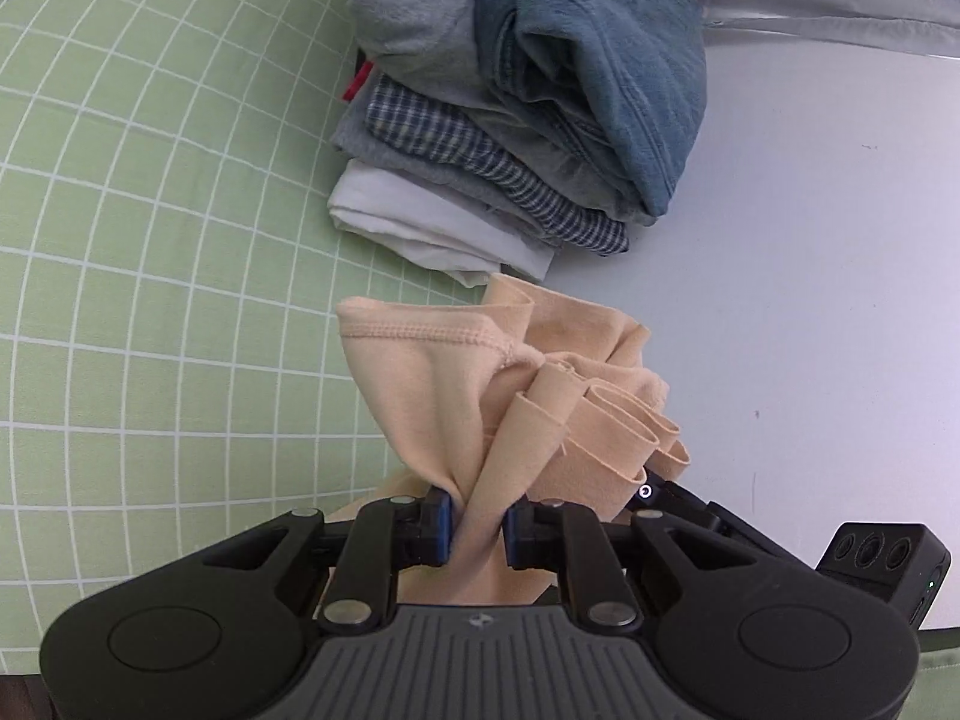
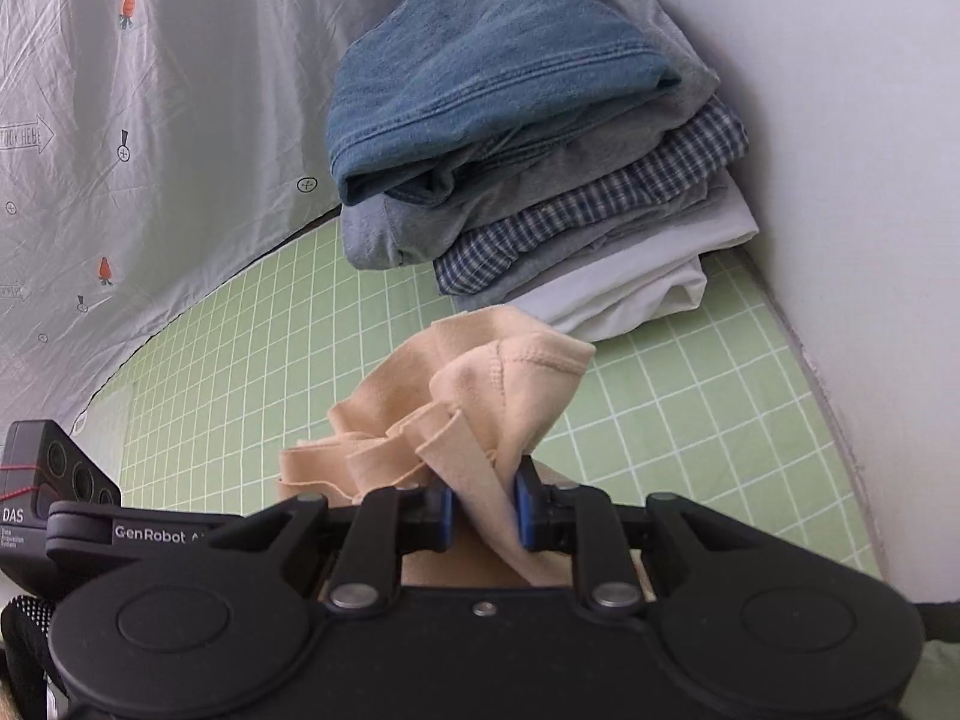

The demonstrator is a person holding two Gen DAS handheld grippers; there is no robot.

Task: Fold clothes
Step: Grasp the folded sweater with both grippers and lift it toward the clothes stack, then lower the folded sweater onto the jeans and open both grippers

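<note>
Grippers, left (image 1: 477, 525) and right (image 2: 483, 516), are both pinching soft, floppy peach cloth (image 1: 456, 384), bunching limply, best held by hems.

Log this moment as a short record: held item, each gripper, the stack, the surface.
held item: peach garment, bunched, gripped by both grippers
left gripper: shut on the garment
right gripper: shut on the garment
stack: folded clothes just beyond the garment, blue piece on top, white piece at the bottom
surface: green grid sheet
</note>
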